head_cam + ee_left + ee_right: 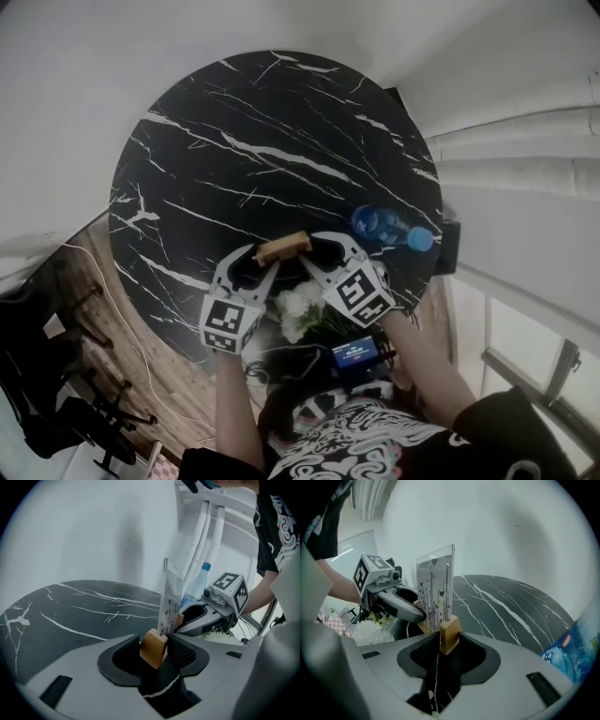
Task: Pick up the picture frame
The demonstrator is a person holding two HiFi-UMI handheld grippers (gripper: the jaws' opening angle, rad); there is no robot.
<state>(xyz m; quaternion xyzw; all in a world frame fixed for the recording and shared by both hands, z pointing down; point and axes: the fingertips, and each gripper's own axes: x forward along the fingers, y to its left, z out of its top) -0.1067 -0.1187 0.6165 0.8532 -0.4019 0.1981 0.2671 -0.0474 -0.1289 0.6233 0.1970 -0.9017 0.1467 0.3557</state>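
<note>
Picture frame (283, 247), wooden base: table's (234, 141) six o'clock edge. Left gripper (153, 645) and right gripper (449, 638) each clamp one base end (jaws block-width apart). Grasp made; lift apparently outstanding.

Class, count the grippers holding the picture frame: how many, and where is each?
2. In the head view, the left gripper clamps the frame at the left end of its wooden base; the right gripper clamps the right end. Both show plainly; none is hidden.

Picture frame (283, 247) by table's (234, 141) near edge, left gripper (258, 258) and right gripper (314, 251) at its ends; bottle (384, 227) to its right; flowers (298, 309) nearer that edge.
</note>
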